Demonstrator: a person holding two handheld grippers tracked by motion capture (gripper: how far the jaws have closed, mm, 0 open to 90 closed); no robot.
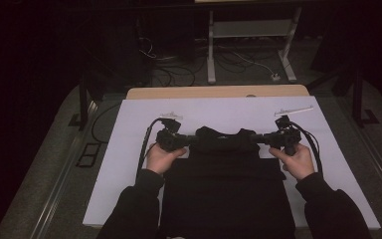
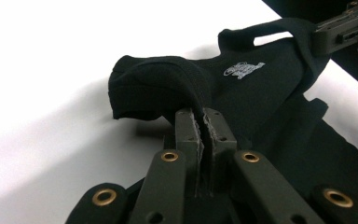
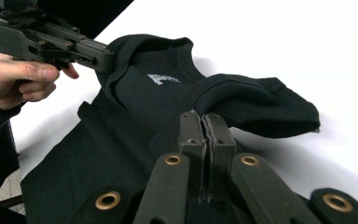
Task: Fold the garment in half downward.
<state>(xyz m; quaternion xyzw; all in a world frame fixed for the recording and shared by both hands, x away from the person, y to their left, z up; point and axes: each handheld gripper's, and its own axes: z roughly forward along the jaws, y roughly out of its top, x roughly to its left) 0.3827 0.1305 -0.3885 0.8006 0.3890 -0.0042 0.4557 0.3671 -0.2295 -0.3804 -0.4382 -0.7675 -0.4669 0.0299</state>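
The left gripper had its jaws pressed nearly together, with only a thin fold of the black garment pinched between them at one shoulder. In the right gripper view, the right gripper stood the same way: jaws all but closed, clamped on a ridge of the same black cloth at the other shoulder.

From the high view, the left gripper and the right gripper pointed toward each other across the garment's upper edge, each held in a hand. The cloth between them was bunched and lifted slightly at the collar, where a small white printed label showed inside the neck. The rest of the garment lay flat on the white surface, spreading down toward the person's sleeves, roughly in the middle of the surface.
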